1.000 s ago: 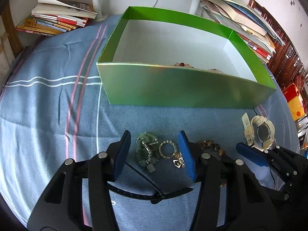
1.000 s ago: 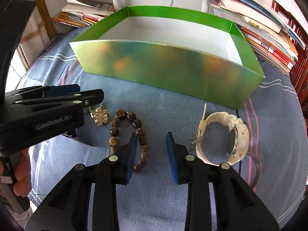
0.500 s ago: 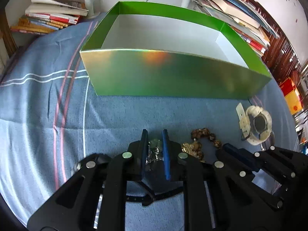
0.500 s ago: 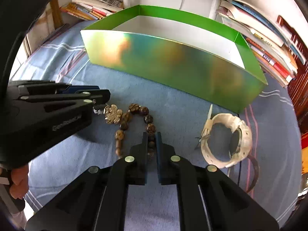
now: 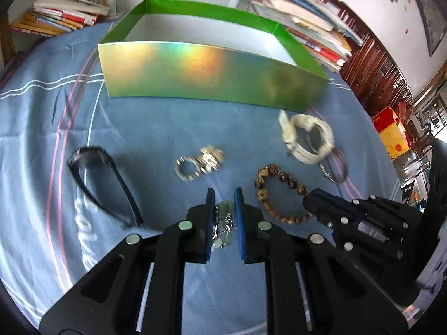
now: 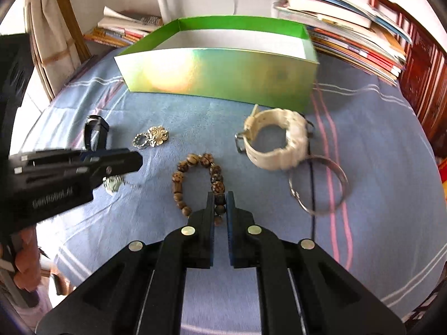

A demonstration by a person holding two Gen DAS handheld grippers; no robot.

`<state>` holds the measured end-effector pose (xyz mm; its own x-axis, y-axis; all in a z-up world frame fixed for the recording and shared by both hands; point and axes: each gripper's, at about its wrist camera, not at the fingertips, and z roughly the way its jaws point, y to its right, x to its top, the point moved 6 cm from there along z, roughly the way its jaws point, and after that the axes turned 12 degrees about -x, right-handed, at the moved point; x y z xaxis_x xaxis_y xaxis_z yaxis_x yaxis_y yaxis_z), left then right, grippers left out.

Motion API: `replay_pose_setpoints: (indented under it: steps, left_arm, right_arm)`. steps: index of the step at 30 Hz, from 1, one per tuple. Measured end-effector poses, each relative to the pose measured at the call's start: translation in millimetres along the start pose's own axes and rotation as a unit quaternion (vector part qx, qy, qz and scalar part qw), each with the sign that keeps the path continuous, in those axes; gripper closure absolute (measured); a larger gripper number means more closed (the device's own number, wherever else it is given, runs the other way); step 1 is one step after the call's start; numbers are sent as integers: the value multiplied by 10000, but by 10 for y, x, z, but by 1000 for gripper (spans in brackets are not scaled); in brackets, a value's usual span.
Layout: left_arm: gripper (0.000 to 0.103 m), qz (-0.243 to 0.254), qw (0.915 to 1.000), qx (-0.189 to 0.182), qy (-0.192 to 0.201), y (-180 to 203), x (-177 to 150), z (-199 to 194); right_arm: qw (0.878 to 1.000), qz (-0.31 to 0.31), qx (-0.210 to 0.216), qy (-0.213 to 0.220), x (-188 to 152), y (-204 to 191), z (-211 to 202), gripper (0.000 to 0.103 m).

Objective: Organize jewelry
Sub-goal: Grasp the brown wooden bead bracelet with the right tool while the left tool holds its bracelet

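Left tongs (image 5: pixel 225 212): clenched on a pale green bead piece with silver links (image 5: pixel 223 223), which is gripped between the blue pads.
Right tongs (image 6: pixel 220 209): clenched on one side of the brown bead bracelet (image 6: pixel 195 178); the rest of the loop is spread on the cloth ahead of the tips.
Surface: a table covered by a blue cloth with pink and white stripes (image 5: pixel 153 128).
Green box (image 5: pixel 212 75): open-topped, white inside, set at the far side of the cloth; its contents cannot be told from these views.
White watch (image 6: pixel 275 142): laid strap-closed just in front of the box's right corner.
Metal ring (image 6: pixel 318 184): a thin hoop lying just beside the white watch, on the near side.
Silver flower piece with small ring (image 6: pixel 152 138): lying left of centre, apart from both tongs.
Black watch (image 5: pixel 97 178): lying on its side at the left of the cloth.
Books (image 5: pixel 67 11): stacked behind the box, left and right.
Hand (image 6: pixel 26 262): seen at the lower left, around the left tool's grip.
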<state>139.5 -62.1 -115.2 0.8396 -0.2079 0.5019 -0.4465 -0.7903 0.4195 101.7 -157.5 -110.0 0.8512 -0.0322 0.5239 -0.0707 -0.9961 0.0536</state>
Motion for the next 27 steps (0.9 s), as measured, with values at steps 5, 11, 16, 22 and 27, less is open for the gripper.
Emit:
replay_pose_setpoints:
  steps: [5,11,16,22,27]
  left_arm:
    - [89,104,9995,286,83,139,-240,2]
    - [88,218,9985,504,65,140,-369,82]
    - [87,406,9964,733,118,176,-397,84]
    - [87,487,9953,816,163,182,-409,73]
    - [86,489,9950,857,178,189,-423,73]
  right_arm:
    - [9999,75,118,-49,-138,-2,-67,95]
    - [9996,66,-172,-190,-160,16,75,92]
    - [9993,25,-344,-123,-136,16,116,78]
    - [9991,26,-427,-37,-142,40,112,79]
    - [9988,48,-479,0,-159,80,99,79]
